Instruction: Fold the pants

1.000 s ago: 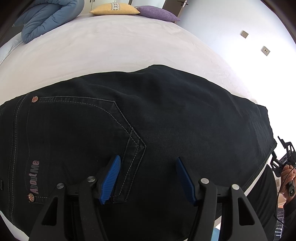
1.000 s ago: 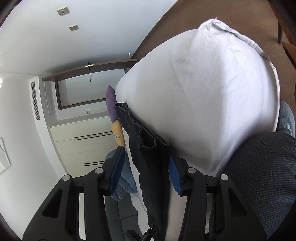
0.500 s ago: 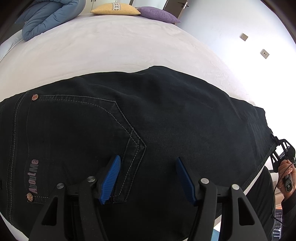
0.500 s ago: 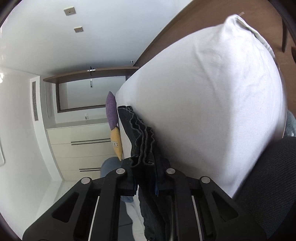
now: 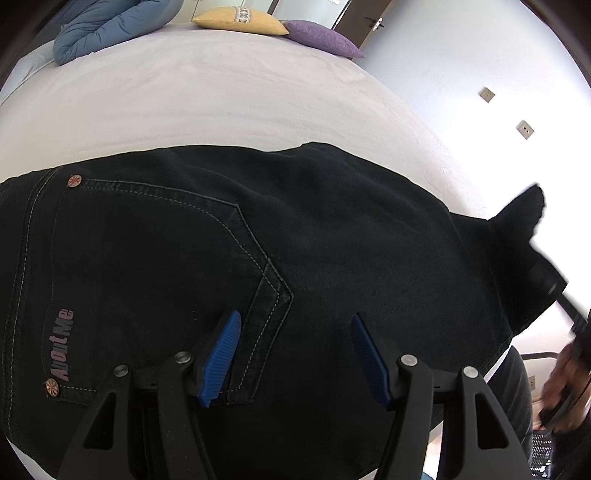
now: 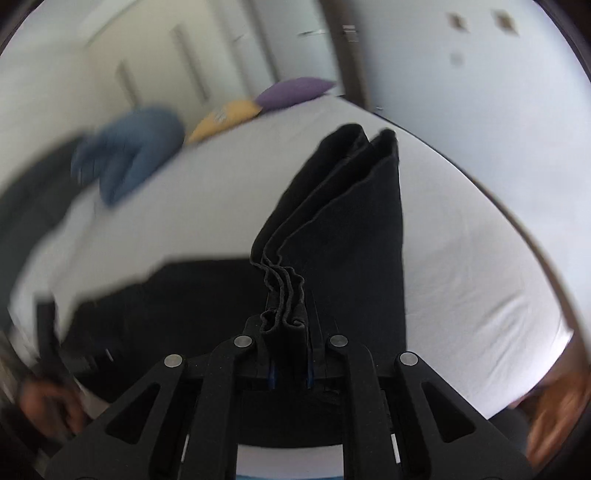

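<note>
Black pants (image 5: 332, 266) lie flat across the near part of a white bed (image 5: 221, 96), back pocket with an "AboutMe" label facing up. My left gripper (image 5: 295, 354) hovers just above the pocket, open, blue pads apart with nothing pinched between them. In the right wrist view my right gripper (image 6: 290, 369) is shut on the bunched hems of the pant legs (image 6: 284, 295), which are lifted off the bed and stretch away from the jaws. That raised leg end (image 5: 524, 221) shows at the right of the left wrist view.
A blue duvet (image 5: 107, 26), a yellow pillow (image 5: 240, 20) and a purple pillow (image 5: 321, 37) lie at the far end of the bed. A white wall with sockets (image 5: 524, 129) stands to the right. A person's hand (image 5: 565, 387) holds the right gripper.
The right gripper closed on the pant leg hems, then swung up and over the bed, lifting the leg end. The left gripper stayed open over the pocket.
</note>
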A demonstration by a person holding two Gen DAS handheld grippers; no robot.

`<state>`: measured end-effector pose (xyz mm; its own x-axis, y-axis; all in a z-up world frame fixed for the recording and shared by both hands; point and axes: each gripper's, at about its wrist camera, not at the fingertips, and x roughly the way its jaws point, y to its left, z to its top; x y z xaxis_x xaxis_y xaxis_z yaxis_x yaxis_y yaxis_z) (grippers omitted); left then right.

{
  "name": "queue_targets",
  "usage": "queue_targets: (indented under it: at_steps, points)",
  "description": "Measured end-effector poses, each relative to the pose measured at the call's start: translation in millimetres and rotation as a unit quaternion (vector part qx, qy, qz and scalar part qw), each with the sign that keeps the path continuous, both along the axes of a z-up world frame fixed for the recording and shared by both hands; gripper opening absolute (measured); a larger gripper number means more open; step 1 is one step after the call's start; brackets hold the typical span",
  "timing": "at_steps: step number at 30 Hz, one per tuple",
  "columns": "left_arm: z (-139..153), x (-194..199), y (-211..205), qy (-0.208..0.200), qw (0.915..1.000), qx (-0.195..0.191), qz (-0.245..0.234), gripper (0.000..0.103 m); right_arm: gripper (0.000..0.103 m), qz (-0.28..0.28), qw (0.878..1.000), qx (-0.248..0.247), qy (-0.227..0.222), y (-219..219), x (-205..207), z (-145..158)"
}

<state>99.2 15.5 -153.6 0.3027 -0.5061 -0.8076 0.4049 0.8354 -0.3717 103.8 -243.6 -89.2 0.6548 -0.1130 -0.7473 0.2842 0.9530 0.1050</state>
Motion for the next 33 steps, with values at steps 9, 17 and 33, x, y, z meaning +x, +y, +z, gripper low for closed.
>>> queue_targets:
  at_steps: [9,17,33]
  points:
    - [29,-10,-14,0.041,0.9934,-0.106,0.017,0.094,0.009,0.006,0.999,0.010,0.050,21,23,-51]
    - [34,11,-104,0.125,0.9756,-0.173,-0.050,0.099,0.010,0.035,0.997,-0.065,0.020,58,7,-22]
    - [21,42,-130,0.158,0.9738,-0.125,-0.105,0.007,0.010,0.091,0.990,-0.108,0.004,114,-22,14]
